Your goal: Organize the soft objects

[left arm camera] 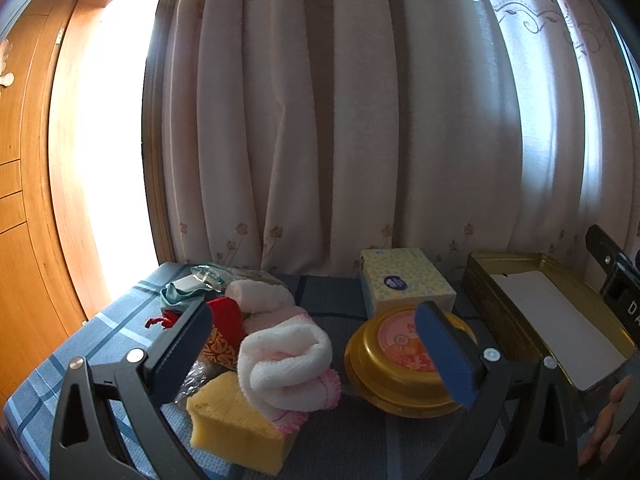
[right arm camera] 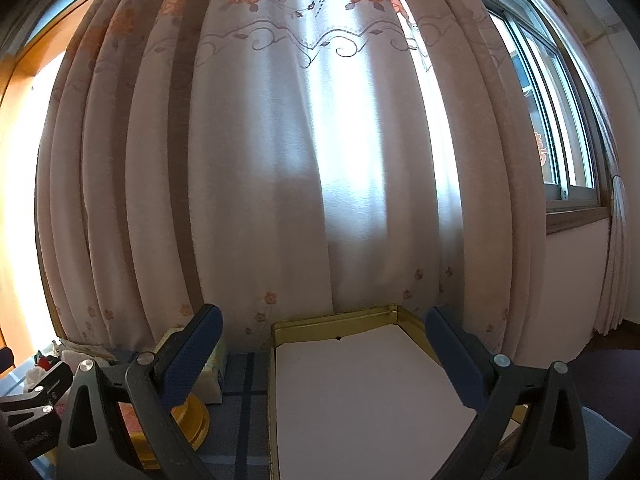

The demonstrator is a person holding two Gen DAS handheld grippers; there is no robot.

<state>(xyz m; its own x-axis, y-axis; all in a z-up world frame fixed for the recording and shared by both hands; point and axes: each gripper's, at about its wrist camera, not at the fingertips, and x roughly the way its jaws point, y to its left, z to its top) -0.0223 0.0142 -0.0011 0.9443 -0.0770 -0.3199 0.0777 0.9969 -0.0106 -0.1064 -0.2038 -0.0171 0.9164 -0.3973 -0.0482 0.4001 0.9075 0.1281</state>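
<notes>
In the left wrist view a pile of soft things lies on the blue plaid tablecloth (left arm camera: pixel 52 376): a rolled white and pink towel (left arm camera: pixel 286 364), a yellow sponge (left arm camera: pixel 236 420), a red pouch (left arm camera: pixel 226 320), another white towel roll (left arm camera: pixel 260 294) and a teal cloth (left arm camera: pixel 178 294). My left gripper (left arm camera: pixel 316 344) is open and empty, just above the near towel. A gold tin box (left arm camera: pixel 486 300) lined with white paper stands at the right. In the right wrist view my right gripper (right arm camera: pixel 324 356) is open and empty over that box (right arm camera: pixel 394 312).
A round gold tin (left arm camera: pixel 396 364) with a pink lid sits right of the towels; it also shows in the right wrist view (right arm camera: pixel 196 424). A yellow tissue pack (left arm camera: pixel 404 280) stands behind it. Curtains (left arm camera: pixel 340 120) hang close behind the table. A wooden wardrobe (left arm camera: pixel 20 200) is at left.
</notes>
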